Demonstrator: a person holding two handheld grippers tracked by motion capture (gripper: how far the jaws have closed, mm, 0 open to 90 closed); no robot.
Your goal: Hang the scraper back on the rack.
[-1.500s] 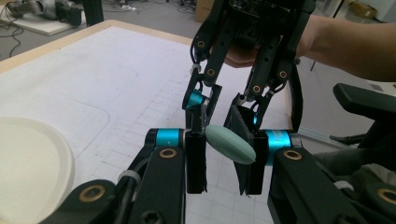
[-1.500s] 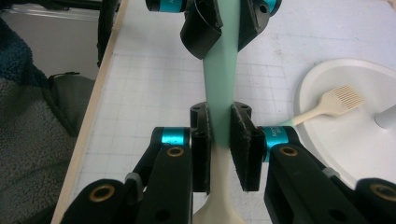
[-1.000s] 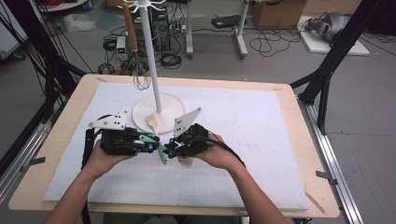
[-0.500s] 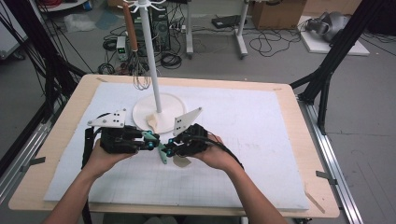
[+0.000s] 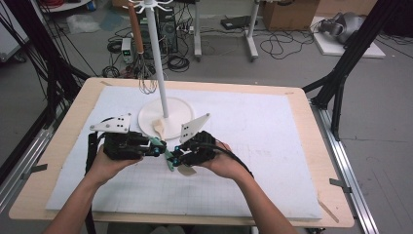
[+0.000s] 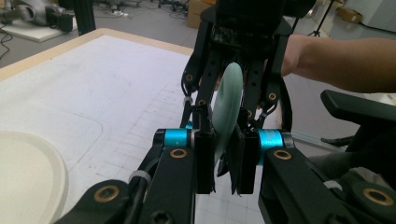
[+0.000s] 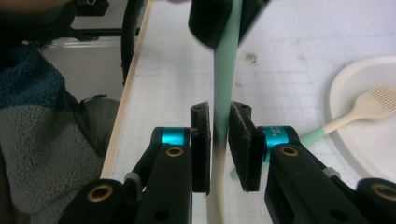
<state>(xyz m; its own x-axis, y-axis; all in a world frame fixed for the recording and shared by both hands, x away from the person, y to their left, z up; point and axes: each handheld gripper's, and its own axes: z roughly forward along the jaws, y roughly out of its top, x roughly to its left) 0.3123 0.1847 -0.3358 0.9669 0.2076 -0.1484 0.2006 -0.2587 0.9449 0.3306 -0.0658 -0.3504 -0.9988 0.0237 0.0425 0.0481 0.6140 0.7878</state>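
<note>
**Two tongs on one green-handled utensil, near edge of the mat**

My left tongs (image 5: 157,150) and right tongs (image 5: 176,155) meet tip to tip over the white mat (image 5: 253,146), just in front of the round stand base (image 5: 175,109). Between them I hold a utensil (image 5: 170,161) with a mint-green handle and a cream end. In the left gripper view its green part (image 6: 227,109) stands edge-on between my jaws, which have just closed further onto it. In the right gripper view the handle (image 7: 224,84) runs upright through my jaws, which have just eased a little wider; the pads look to touch it, though the gap is hard to judge. A second utensil, a cream brush (image 7: 373,105), lies with its head on the base. A whisk (image 5: 146,80) hangs beside the pole (image 5: 158,58).
</note>
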